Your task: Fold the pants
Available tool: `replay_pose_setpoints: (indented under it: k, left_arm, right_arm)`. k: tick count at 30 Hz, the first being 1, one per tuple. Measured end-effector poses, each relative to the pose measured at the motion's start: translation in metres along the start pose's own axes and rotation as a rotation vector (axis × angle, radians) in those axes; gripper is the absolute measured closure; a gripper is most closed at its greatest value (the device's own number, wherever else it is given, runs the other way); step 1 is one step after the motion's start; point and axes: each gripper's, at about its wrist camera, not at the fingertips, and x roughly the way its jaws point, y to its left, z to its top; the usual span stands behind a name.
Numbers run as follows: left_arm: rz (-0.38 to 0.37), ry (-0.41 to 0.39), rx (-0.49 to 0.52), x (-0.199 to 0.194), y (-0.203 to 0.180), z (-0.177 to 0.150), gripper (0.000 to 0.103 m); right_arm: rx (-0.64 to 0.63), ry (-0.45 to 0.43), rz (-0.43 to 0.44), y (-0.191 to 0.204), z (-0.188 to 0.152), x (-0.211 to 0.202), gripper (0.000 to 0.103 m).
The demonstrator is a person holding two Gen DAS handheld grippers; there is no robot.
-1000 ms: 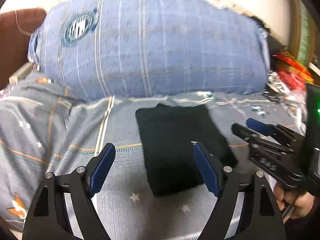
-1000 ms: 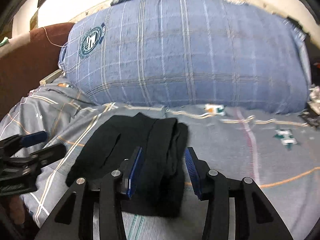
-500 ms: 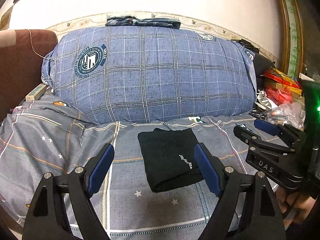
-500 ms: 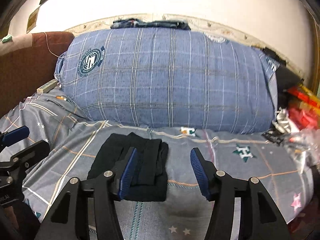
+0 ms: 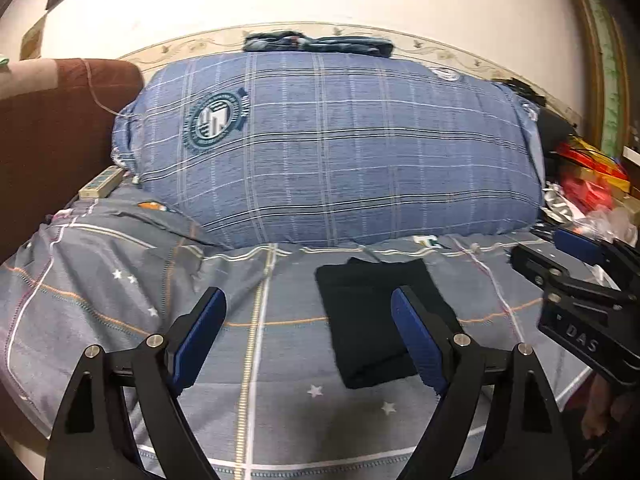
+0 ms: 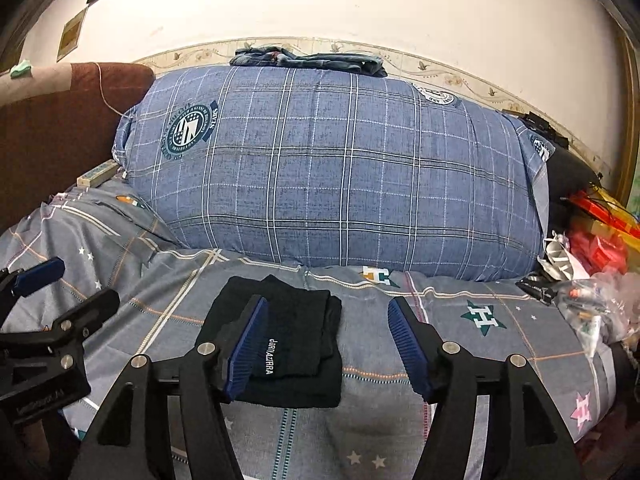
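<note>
The black pants (image 5: 372,320) lie folded into a small rectangle on the grey patterned bed sheet (image 5: 120,288); they also show in the right wrist view (image 6: 296,340), with white lettering on top. My left gripper (image 5: 308,332) is open and empty, held back above the sheet, left of the pants. My right gripper (image 6: 328,344) is open and empty, held back from the folded pants; it also shows at the right of the left wrist view (image 5: 560,264).
A big blue checked pillow (image 6: 340,176) fills the back of the bed, with dark clothes (image 6: 308,58) on top. A brown headboard (image 6: 52,128) stands at the left. Red packets and plastic bags (image 6: 592,264) clutter the right edge.
Both grippers have pulled back and up from the folded pants, which now look smaller and further away. The right gripper has opened wider. The pants lie still.
</note>
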Motion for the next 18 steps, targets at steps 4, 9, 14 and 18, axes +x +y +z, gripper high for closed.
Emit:
replay_pose_setpoints:
  k: [4, 9, 14, 18]
  left_arm:
    - [0.052, -0.003, -0.026, 0.001, 0.010, 0.001, 0.017]
    - [0.118, -0.015, -0.049, -0.004, 0.022, 0.000, 0.017]
    - [0.171, -0.028, -0.037, -0.011, 0.024, 0.002, 0.017]
    - [0.174, -0.044, -0.023, -0.017, 0.020, 0.005, 0.017]
  right_arm:
    - [-0.005, 0.000, 0.009, 0.005, 0.002, 0.001, 0.039]
    - [-0.019, -0.001, 0.025, 0.014, 0.001, -0.002, 0.038]
    - [-0.037, -0.010, 0.036, 0.022, -0.001, -0.010, 0.037]
    - [-0.041, -0.018, 0.035, 0.024, 0.001, -0.017, 0.036]
